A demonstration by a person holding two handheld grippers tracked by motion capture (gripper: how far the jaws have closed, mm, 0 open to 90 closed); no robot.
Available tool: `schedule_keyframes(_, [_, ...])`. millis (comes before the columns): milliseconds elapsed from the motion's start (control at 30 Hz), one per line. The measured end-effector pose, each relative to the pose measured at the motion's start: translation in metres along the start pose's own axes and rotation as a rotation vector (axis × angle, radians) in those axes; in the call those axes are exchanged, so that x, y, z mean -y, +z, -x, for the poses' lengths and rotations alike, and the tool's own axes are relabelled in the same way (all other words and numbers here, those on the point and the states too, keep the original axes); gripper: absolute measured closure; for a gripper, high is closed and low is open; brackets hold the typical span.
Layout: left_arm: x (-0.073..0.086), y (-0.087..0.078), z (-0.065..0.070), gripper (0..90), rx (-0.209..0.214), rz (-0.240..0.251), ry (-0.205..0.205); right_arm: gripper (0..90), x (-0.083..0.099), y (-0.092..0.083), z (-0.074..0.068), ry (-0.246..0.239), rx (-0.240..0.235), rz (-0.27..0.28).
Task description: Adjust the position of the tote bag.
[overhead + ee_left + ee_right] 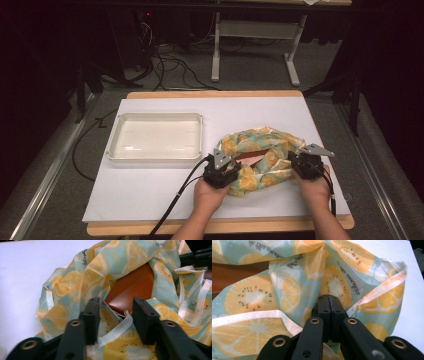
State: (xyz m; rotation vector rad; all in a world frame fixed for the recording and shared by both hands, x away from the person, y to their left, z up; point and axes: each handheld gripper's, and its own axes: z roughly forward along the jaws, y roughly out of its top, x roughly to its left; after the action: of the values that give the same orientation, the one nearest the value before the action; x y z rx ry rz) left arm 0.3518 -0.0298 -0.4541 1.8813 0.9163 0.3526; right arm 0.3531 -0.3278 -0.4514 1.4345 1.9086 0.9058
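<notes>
Black jaws of the left gripper (113,320) are held half apart over the bag (120,270); its hem is pinched by the right gripper (329,306). The trim should be gripped squarely.

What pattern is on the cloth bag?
Orange and yellow citrus slices on pale teal, with a pale trim; the bag shows best in the right gripper view.

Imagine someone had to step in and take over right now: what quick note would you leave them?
Left tongs: open, jaws standing apart over the rim of the fruit-print bag, gripping nothing.
Right tongs: shut on the fruit-print bag at its other side.
The bag lies bunched at the near right of the white table; an orange-brown object shows inside its mouth.
The white tray to the left holds nothing.
Done: one side held.
Left, probably: grip the near rim with the left tongs and spread the mouth.
</notes>
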Motion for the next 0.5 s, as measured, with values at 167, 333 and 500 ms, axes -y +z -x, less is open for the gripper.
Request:
schedule_keyframes(167, [0.009, -0.005, 0.006, 54.6, 0.009, 0.002, 0.07, 90.0, -0.001, -0.001, -0.001, -0.004, 0.001, 0.002])
schedule_keyframes(333, [0.014, 0.011, 0.002, 54.0, -0.027, -0.091, 0.094, 90.0, 0.0, 0.002, -0.001, 0.004, -0.005, -0.001])
schedule_keyframes(500, [0.018, 0.024, -0.001, 53.0, -0.06, -0.157, 0.104, 90.0, 0.0, 0.002, -0.001, -0.006, -0.007, 0.009])
